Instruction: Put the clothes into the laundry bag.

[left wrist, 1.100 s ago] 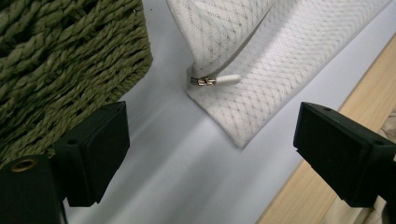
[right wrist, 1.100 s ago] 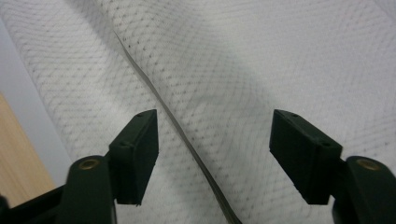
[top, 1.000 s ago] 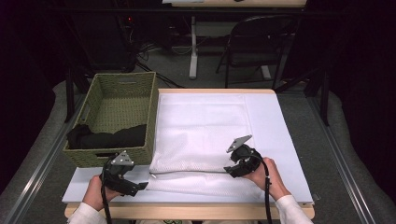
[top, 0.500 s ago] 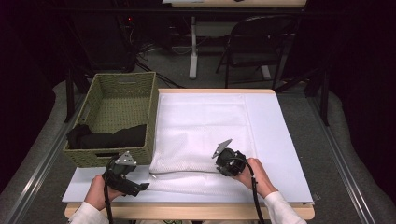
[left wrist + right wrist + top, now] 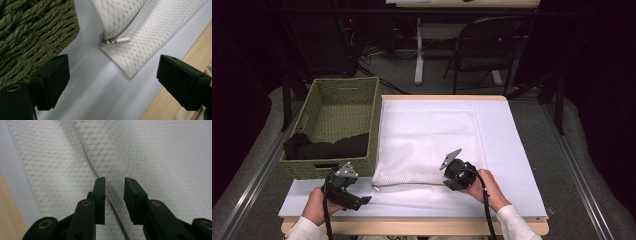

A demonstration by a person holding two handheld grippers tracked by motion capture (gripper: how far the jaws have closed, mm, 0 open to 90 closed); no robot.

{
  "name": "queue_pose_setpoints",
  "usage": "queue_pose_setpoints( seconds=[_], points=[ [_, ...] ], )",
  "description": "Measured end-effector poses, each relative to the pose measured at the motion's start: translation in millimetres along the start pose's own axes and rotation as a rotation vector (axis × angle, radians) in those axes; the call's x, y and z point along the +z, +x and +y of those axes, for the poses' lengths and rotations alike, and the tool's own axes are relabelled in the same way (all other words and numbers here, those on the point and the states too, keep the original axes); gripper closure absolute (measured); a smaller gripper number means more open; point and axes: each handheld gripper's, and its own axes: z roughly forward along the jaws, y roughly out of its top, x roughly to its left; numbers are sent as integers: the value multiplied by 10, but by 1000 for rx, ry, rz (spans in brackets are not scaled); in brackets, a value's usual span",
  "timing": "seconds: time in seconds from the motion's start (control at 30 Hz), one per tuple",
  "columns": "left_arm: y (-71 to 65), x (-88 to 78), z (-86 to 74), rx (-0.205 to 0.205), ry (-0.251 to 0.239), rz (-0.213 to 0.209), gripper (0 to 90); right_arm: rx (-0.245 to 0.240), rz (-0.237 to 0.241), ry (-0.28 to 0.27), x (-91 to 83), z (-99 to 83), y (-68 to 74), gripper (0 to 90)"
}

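A white mesh bag (image 5: 427,135) lies flat on the table, its grey zipper (image 5: 412,184) running along the near edge. The white-tipped zipper pull (image 5: 120,40) sits at the bag's left corner. My left gripper (image 5: 362,200) rests low beside that corner, open wide, with the pull ahead of its jaws (image 5: 112,72) and nothing between them. My right gripper (image 5: 449,179) points down onto the zipper further right. Its jaws (image 5: 114,182) have just been opening and stand a narrow gap apart. The zipper line (image 5: 87,162) runs under that gap, untouched by the pads.
A green woven basket (image 5: 319,100) stands at the table's left, with black cloth (image 5: 327,146) in its near end. A pale mat (image 5: 512,150) covers the wooden table. A folding chair (image 5: 482,40) and table legs stand beyond the far edge.
My right gripper has slid left along the bag's near edge and dipped onto the zipper. The left gripper has stayed in place.
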Motion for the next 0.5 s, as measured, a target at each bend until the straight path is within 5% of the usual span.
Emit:
queue_pose_setpoints(
  seconds=[0.13, 0.37, 0.5],
  points=[
    [1, -1, 0, 3, 2, 1, 115, -30, 5, 33, 98, 16, 42, 651],
    [-2, 17, 8, 9, 9, -6, 116, -30, -46, 44, 125, 15, 46, 896],
    [-3, 15, 7, 9, 11, -8, 116, -34, -53, 45, 125, 15, 50, 900]
  ],
)
